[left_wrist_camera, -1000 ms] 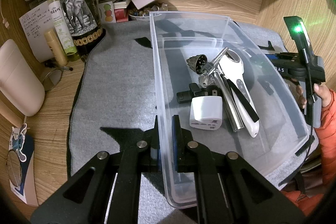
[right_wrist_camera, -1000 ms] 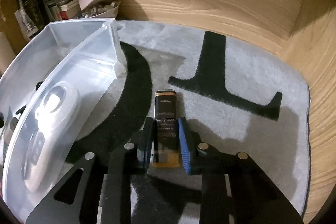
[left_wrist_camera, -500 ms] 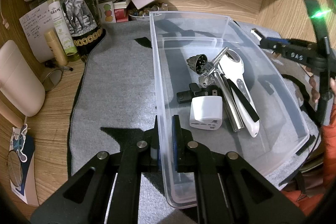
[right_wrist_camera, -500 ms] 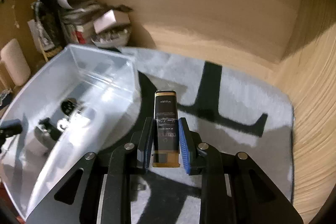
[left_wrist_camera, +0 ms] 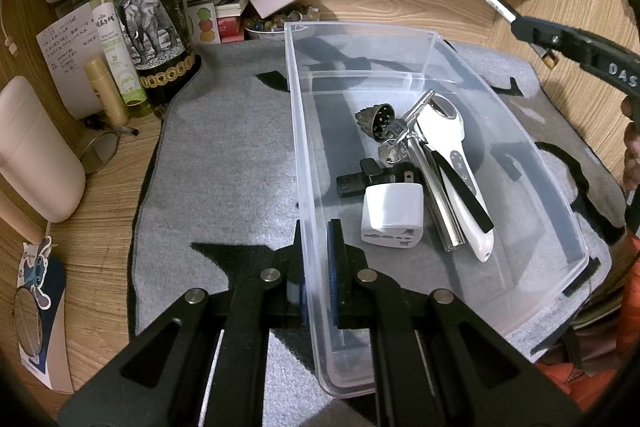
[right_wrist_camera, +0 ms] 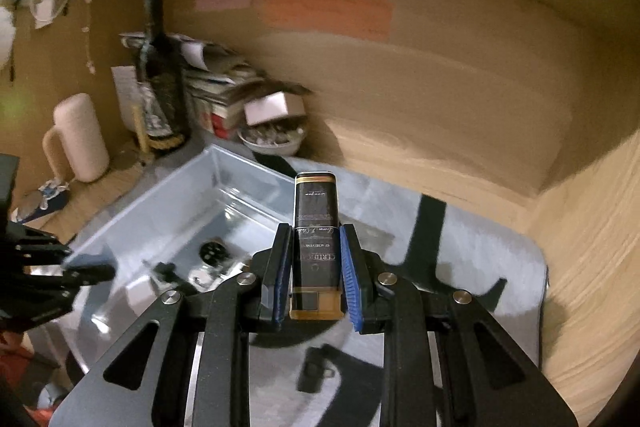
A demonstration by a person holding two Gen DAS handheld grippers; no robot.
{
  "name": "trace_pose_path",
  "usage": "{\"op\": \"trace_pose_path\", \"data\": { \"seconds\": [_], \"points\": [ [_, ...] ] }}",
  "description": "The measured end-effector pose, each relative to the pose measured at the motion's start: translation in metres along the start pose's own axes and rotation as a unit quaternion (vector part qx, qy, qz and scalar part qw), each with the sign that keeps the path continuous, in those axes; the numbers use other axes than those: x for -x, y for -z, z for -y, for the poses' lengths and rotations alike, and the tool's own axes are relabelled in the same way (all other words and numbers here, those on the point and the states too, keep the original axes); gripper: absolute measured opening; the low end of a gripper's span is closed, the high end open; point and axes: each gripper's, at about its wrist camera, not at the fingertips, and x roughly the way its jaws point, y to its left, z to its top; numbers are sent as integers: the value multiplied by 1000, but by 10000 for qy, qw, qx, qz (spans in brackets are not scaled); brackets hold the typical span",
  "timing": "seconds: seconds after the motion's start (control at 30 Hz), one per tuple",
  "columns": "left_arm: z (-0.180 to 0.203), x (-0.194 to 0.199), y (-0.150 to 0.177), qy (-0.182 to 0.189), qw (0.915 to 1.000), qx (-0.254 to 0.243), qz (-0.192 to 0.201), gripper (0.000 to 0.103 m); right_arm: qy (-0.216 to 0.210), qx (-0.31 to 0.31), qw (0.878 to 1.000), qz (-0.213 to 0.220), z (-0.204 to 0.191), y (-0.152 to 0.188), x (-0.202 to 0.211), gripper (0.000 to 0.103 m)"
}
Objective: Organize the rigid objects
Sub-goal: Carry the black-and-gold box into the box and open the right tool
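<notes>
A clear plastic bin [left_wrist_camera: 576, 251] sits on a grey mat [left_wrist_camera: 224, 163]. It holds a white plug adapter [left_wrist_camera: 394, 215], a white remote [left_wrist_camera: 456, 163], keys [left_wrist_camera: 394, 151], a black clip and a dark pinecone-like piece [left_wrist_camera: 374, 117]. My left gripper [left_wrist_camera: 316, 231] is shut on the bin's left wall. My right gripper [right_wrist_camera: 314, 255] is shut on a black and gold box [right_wrist_camera: 316, 227], held high above the mat by the bin [right_wrist_camera: 180, 211]. It shows in the left wrist view [left_wrist_camera: 552, 35] at the upper right.
A wine bottle [left_wrist_camera: 148, 7], a green spray bottle [left_wrist_camera: 114, 39], papers and a bowl of beads [left_wrist_camera: 280, 23] stand at the back left. A beige case [left_wrist_camera: 36, 151] lies left. Wooden walls close the back and right. A small dark object [right_wrist_camera: 316, 371] lies on the mat.
My right gripper has lifted the black and gold box off the mat and carried it up and toward the bin. The left gripper has stayed on the bin wall.
</notes>
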Motion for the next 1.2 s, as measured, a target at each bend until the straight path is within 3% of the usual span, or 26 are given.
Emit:
{"op": "trace_pose_path", "data": {
  "seconds": [0.3,0.67,1.2],
  "points": [
    [0,0,0,-4,10000,2,2,7,-320,233,9992,47,-29,-4,1,22],
    [0,0,0,5,10000,8,2,7,-830,604,9927,-635,-69,15,-34,22],
    [1,0,0,9,10000,8,4,7,-949,718,9861,-1163,-75,24,-62,22]
  ]
}}
